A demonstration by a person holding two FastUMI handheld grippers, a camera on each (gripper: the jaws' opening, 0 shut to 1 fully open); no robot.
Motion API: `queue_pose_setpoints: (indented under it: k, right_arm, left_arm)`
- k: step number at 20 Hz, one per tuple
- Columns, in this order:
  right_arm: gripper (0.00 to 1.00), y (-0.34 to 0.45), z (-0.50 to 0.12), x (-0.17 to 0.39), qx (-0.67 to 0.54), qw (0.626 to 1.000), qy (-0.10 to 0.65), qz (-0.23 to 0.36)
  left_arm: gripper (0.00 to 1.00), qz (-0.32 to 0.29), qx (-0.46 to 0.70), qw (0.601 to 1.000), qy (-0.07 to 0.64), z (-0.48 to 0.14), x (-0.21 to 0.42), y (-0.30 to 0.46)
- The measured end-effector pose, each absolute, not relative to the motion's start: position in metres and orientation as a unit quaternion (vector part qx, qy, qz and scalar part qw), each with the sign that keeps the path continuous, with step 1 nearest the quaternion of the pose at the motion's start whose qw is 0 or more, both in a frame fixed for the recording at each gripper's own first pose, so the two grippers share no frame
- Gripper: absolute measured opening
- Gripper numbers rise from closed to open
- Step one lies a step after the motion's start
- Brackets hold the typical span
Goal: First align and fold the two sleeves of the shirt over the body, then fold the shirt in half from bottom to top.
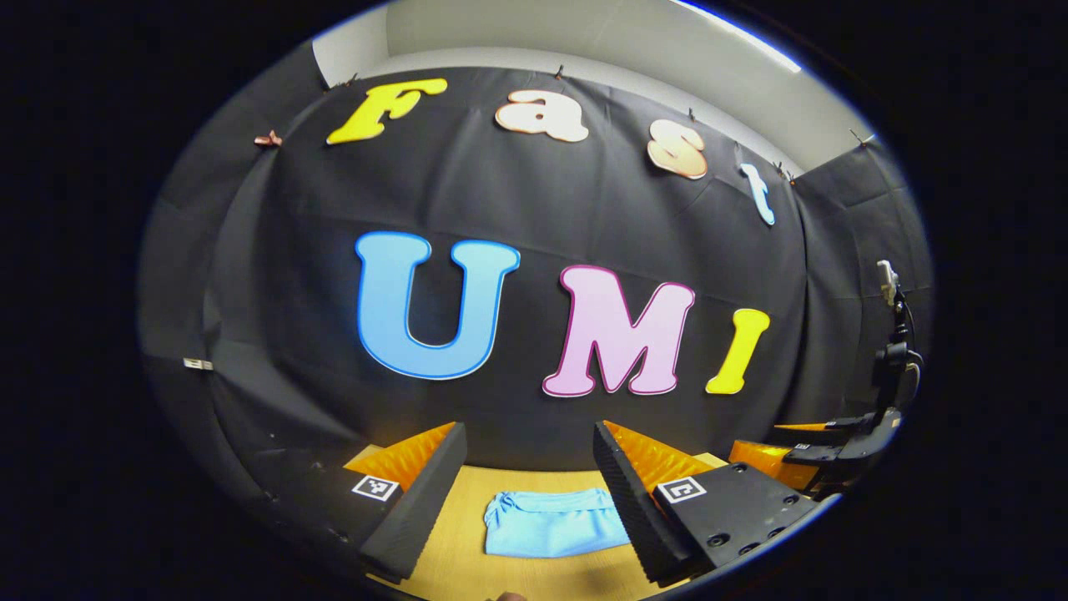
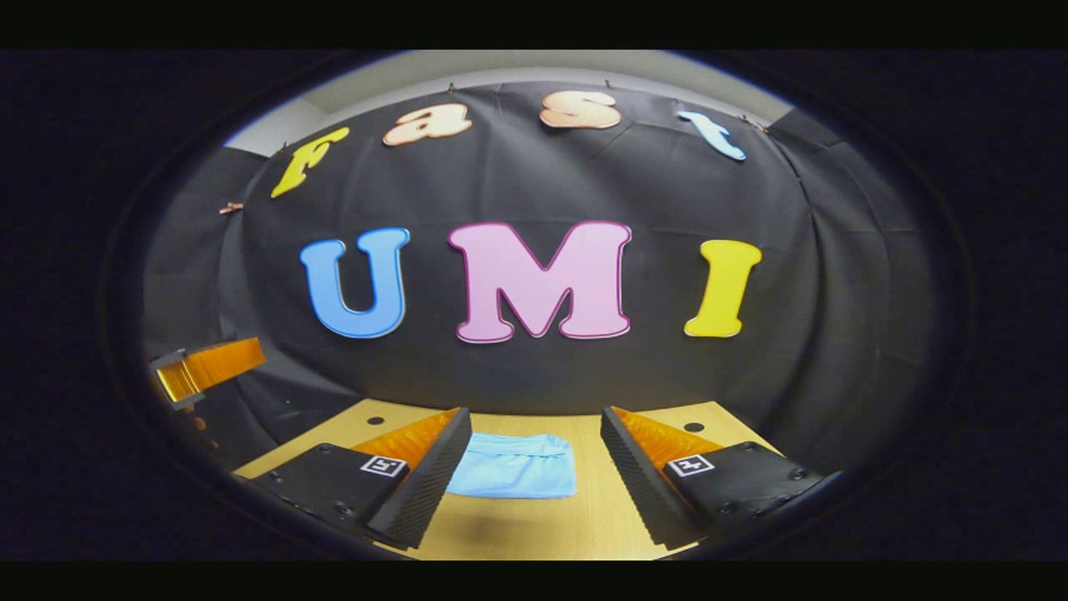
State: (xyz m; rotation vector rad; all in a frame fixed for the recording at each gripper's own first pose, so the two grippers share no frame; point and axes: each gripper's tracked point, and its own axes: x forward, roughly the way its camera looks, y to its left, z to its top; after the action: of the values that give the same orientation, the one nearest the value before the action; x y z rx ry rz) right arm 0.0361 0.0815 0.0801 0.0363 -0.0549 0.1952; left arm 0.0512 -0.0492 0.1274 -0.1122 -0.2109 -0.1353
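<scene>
Ahead of both claws, toward the wooden surface's (image 2: 584,526) far edge, sits the light-blue folded cloth shirt (image 1: 552,523), lying crosswise; left claw (image 1: 526,492) and right claw (image 2: 534,476) both gape apart, neither obviously nearer.

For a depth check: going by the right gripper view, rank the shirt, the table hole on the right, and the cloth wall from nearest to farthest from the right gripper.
1. Shirt, folded, on the table just past the fingers.
2. Hole, farther back on the right.
3. Wall, behind the table.
</scene>
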Motion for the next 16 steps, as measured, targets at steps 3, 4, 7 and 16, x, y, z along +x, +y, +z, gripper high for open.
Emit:
queue_pose_setpoints:
  k: [3,4,7,16]
  right_arm:
    - [0.97,0.075,0.096,-0.022,0.007,0.994,-0.046,0.101]
    - [0.97,0.073,0.1,-0.039,0.006,0.994,-0.053,0.1]
    - [0.97,0.072,0.11,-0.079,0.015,0.992,-0.063,0.104]
    - [0.97,0.05,0.127,-0.129,0.029,0.993,-0.084,0.082]
  left_arm:
    - [0.97,-0.065,-0.064,0.99,-0.104,0.12,-0.015,-0.05]
    - [0.97,-0.064,-0.066,0.99,-0.103,0.117,-0.034,-0.05]
    - [0.96,-0.061,-0.078,0.991,-0.086,0.103,-0.082,-0.044]
    - [0.97,-0.06,-0.069,0.993,-0.07,0.081,-0.147,-0.05]
